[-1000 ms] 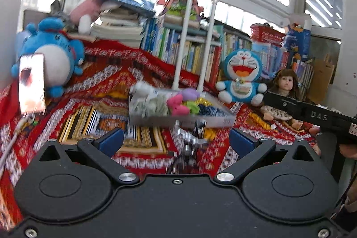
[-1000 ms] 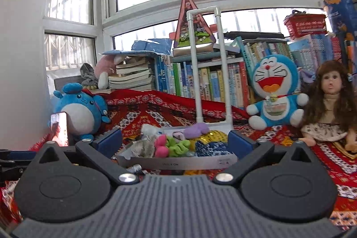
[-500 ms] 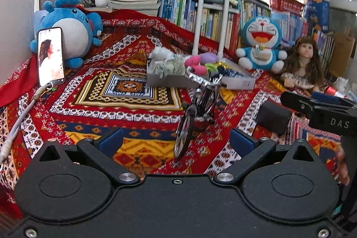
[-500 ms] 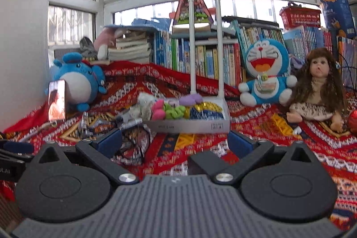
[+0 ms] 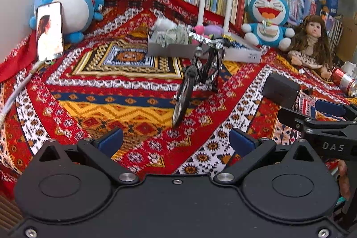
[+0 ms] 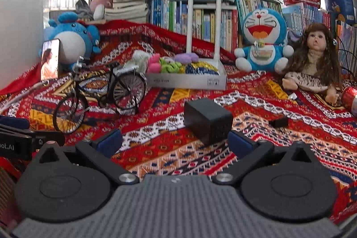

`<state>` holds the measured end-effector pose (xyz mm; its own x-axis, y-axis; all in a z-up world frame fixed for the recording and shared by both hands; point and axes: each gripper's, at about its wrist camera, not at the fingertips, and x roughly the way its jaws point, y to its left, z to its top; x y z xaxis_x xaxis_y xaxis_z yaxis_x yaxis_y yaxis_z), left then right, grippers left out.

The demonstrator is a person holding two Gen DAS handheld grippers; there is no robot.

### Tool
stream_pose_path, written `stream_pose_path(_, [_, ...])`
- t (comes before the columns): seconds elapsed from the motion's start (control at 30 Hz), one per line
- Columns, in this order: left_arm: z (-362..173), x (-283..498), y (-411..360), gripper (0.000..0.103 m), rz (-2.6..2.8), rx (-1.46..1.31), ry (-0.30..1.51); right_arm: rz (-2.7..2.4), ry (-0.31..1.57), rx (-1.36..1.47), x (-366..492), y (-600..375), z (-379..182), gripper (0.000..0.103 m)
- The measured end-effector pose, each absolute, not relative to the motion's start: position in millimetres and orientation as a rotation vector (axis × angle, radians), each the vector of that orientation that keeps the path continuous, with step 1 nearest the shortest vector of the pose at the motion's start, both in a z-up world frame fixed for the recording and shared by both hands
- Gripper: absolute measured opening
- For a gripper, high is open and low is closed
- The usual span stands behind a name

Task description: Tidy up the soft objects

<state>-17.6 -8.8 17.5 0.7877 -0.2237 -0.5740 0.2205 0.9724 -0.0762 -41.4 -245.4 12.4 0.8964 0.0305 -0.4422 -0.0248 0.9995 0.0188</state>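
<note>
A white tray holding several small soft items in pink, green, purple, blue and grey stands at the back of the patterned cloth; it also shows in the left wrist view. A round blue plush, a Doraemon plush and a long-haired doll sit behind and beside it. My left gripper is open and empty, low over the cloth. My right gripper is open and empty, just short of a black box.
A model bicycle stands left of the black box. A phone leans on the blue plush, its cable trailing left. A red can lies far right. Books line the back. A white pipe frame rises behind the tray.
Both grippers have pulled back and away from the tray, so the bicycle, black box and more cloth come into view. Both stay open and empty.
</note>
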Motion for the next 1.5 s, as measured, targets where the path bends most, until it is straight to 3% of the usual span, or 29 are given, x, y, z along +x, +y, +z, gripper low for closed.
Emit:
stream_pose_path(0.5, [4,-9,-26,0.102,-0.238,0.015,0.687,-0.063,0.617,0.033,-29,-247,-11,0.103])
stream_pose_path(1.5, [-1,-1,-36,0.103,-0.19,0.057,0.712,-0.034,0.633,0.006,-25,-245,-12,0.103])
